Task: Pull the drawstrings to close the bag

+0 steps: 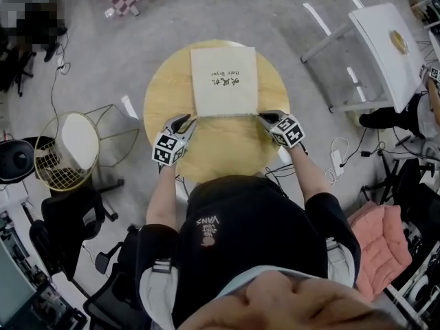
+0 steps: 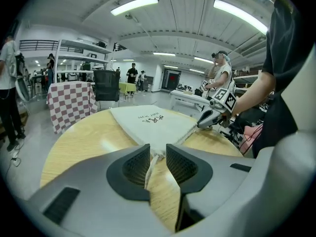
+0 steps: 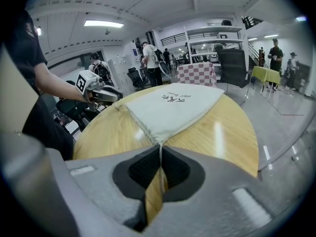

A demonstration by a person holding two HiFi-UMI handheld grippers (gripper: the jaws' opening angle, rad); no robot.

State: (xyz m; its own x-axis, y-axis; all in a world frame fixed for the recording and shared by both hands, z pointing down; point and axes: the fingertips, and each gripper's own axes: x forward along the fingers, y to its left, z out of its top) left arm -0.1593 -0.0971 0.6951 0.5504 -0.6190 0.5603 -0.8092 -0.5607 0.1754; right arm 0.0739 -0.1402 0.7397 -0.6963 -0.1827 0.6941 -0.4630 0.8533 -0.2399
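The fingers of our right gripper point(image 3: 160, 151) are pinched shut on the right drawstring point(image 3: 161, 167). The fingers of our left gripper point(image 2: 158, 149) stand apart, with the left drawstring point(image 2: 150, 171) lying loose between them, not yet clamped. Just beyond both pairs of fingers the bag point(image 1: 224, 81) lies flat on the counter point(image 1: 227, 153), its mouth ungathered, so we judge the left grip and the whole pull still remain.

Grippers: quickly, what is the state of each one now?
Left gripper: open, left drawstring between its jaws, not clamped.
Right gripper: closed on the right drawstring.
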